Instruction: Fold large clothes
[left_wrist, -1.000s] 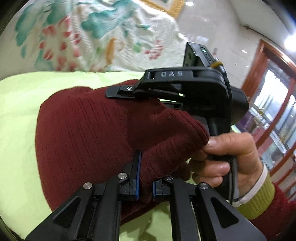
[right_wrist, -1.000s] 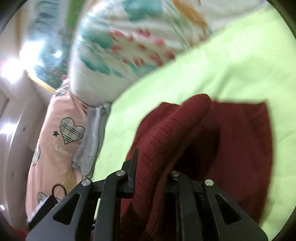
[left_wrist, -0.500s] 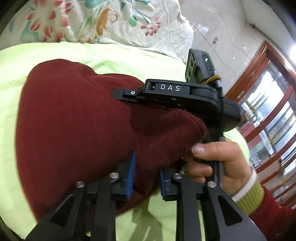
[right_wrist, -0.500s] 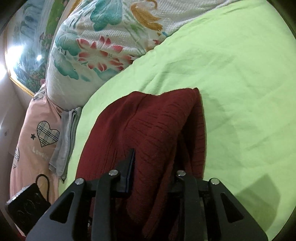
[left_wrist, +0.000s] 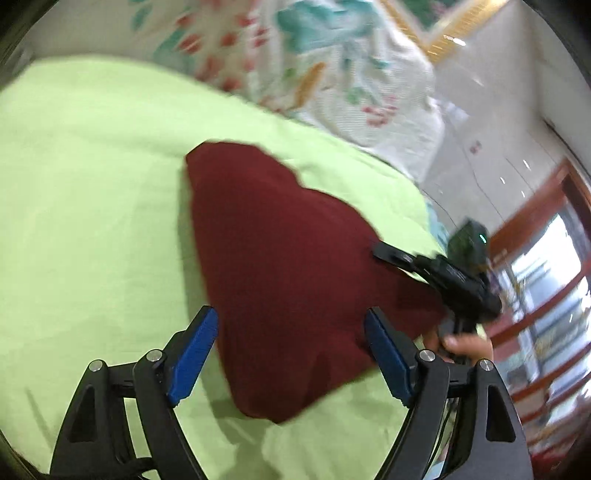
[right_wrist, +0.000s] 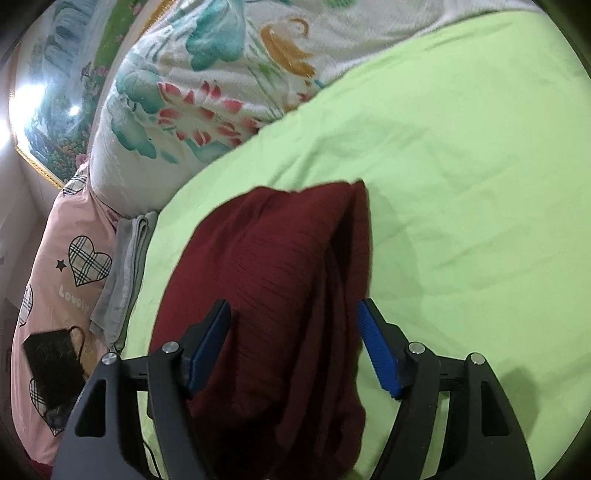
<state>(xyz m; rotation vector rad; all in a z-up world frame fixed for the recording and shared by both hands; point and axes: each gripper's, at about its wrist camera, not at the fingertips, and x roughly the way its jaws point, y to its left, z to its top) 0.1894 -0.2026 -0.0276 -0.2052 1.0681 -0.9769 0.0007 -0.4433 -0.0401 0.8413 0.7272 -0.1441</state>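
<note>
A dark red ribbed knit sweater (left_wrist: 288, 266) lies folded in a thick bundle on the light green bedsheet (left_wrist: 88, 206). My left gripper (left_wrist: 291, 350) hovers over its near edge, jaws opening wide, blue pads clear of the cloth. In the right wrist view the same sweater (right_wrist: 273, 288) shows stacked folds. My right gripper (right_wrist: 295, 339) straddles it, jaws opening, pads apart from the knit. The right gripper (left_wrist: 439, 273) also shows in the left wrist view at the sweater's right edge, held by a hand (left_wrist: 465, 343).
A floral quilt (right_wrist: 207, 96) is piled along the far side of the bed. A pink heart-print pillow (right_wrist: 55, 277) carries a black face mask (right_wrist: 51, 365); a grey folded cloth (right_wrist: 122, 280) lies beside it. Wooden-framed glass doors (left_wrist: 546, 295) stand beyond the bed.
Both grippers have let go of the sweater: their jaws went from pinched on the knit to wide apart. The sweater dropped flat onto the sheet, and the left gripper swung away from the right one.
</note>
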